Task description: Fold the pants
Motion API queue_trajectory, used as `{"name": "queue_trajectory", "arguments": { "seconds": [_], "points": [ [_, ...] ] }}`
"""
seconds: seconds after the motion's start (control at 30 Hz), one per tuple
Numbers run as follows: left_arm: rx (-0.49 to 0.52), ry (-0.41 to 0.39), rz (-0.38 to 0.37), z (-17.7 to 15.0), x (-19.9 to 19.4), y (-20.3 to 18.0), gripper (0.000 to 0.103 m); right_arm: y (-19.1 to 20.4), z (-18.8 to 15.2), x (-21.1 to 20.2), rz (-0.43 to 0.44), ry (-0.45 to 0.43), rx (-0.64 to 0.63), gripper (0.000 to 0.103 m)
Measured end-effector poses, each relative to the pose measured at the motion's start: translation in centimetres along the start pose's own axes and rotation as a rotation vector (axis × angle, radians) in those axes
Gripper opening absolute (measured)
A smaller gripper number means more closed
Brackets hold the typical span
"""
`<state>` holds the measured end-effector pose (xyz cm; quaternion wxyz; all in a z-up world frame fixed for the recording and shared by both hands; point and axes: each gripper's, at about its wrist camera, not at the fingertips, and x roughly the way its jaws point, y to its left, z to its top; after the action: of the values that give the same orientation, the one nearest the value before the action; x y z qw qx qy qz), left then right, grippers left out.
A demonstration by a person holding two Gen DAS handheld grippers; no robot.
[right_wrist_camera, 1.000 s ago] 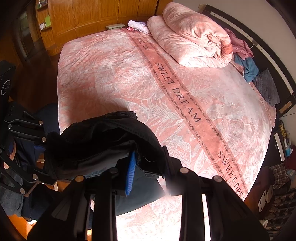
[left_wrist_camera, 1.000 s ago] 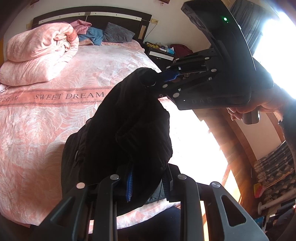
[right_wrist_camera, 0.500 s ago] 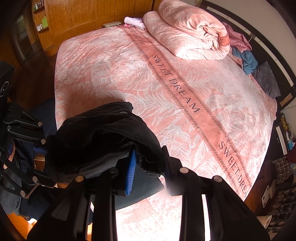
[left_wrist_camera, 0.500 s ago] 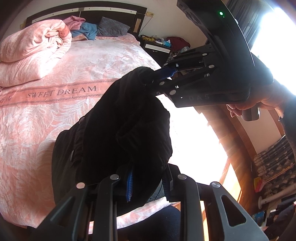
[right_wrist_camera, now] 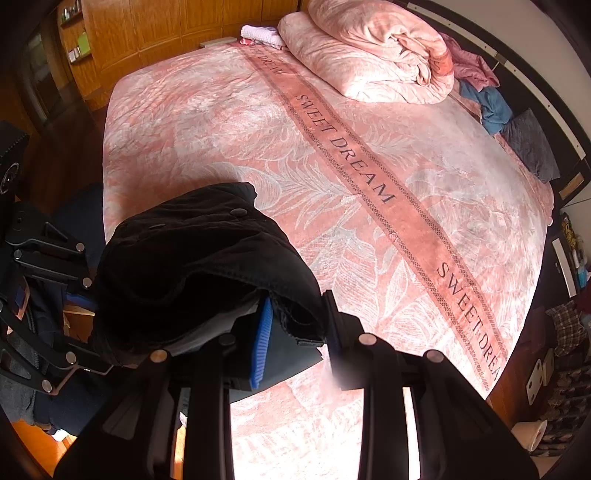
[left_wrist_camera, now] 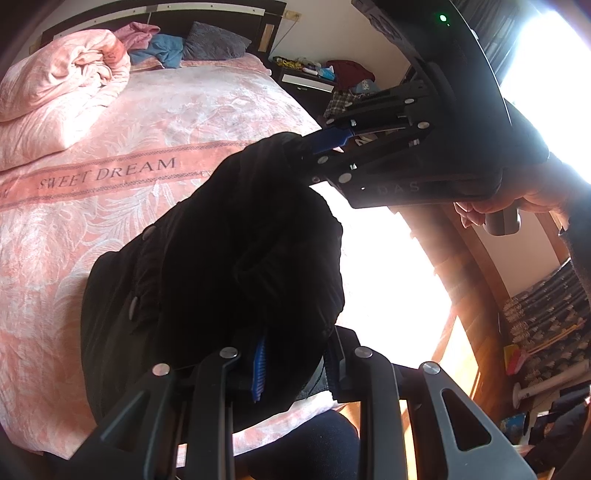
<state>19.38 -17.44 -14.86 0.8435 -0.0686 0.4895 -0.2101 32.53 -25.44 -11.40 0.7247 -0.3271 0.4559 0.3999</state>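
Note:
Black pants [left_wrist_camera: 236, 273] hang bunched between both grippers above the near edge of a pink bed [left_wrist_camera: 110, 206]. My left gripper [left_wrist_camera: 295, 363] is shut on one end of the waistband, its blue pad pressed into the cloth. In the left wrist view the right gripper [left_wrist_camera: 295, 147] pinches the pants' far upper end, held by a hand [left_wrist_camera: 517, 199]. The right wrist view shows the right gripper [right_wrist_camera: 295, 328] shut on the pants [right_wrist_camera: 192, 266], with the left gripper's frame [right_wrist_camera: 44, 273] at the far left. Metal snaps show on the cloth.
A rolled pink duvet [right_wrist_camera: 373, 55] and loose clothes [right_wrist_camera: 487, 99] lie by the dark headboard [left_wrist_camera: 159, 11]. A cluttered nightstand [left_wrist_camera: 314, 77] stands right of the bed. Wooden wardrobes [right_wrist_camera: 147, 29] line the far side. Glare washes out the bed's near corner [left_wrist_camera: 380, 258].
Both grippers have moved forward over the bed and sunk a little, carrying the pants along. The bed looks larger and closer in both views. Both grips are unchanged.

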Motion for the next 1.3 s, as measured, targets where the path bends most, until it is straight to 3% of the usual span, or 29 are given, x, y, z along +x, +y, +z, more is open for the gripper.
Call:
{"name": "queue_trajectory", "arguments": {
  "seconds": [1.3],
  "points": [
    [-0.016,0.126,-0.024,0.0,8.1,-0.4,0.025,-3.2,-5.8,6.2,0.012,0.080,0.003,0.027]
  ]
}}
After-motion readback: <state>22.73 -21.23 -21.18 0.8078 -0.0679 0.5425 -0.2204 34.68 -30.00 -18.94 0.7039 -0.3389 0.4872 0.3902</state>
